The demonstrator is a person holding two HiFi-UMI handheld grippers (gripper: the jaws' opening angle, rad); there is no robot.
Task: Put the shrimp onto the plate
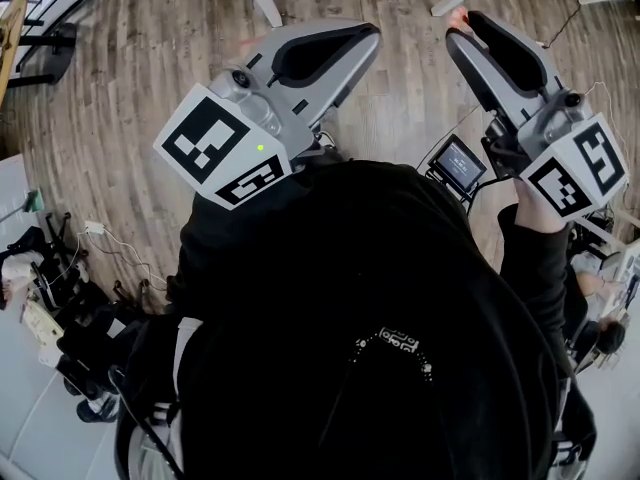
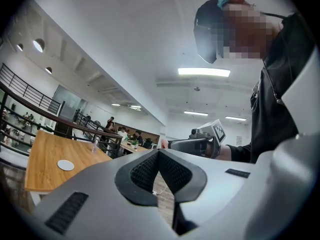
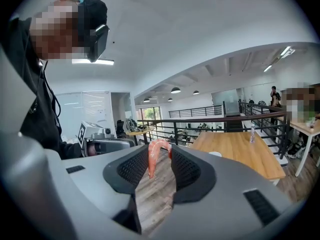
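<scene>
A pink curved shrimp (image 3: 151, 158) is pinched between the pads of my right gripper (image 3: 159, 150), which is held up in the air and shut on it. In the head view the shrimp (image 1: 458, 14) peeks out at the tip of the right gripper (image 1: 463, 26) above the wooden floor. My left gripper (image 2: 159, 152) is raised too, its tips touching with nothing between them; the head view shows it (image 1: 366, 34) at the left. A small white plate (image 2: 65, 165) lies on a wooden table (image 2: 45, 154) far off; the right gripper view shows it (image 3: 215, 154) beyond the jaws.
My dark-sleeved body fills the lower head view. A metal railing (image 3: 210, 119) runs beside the wooden table (image 3: 245, 151), on which a bottle (image 3: 251, 133) stands. Cables and gear (image 1: 60, 308) lie on the floor at the left. People sit at distant tables (image 2: 125, 136).
</scene>
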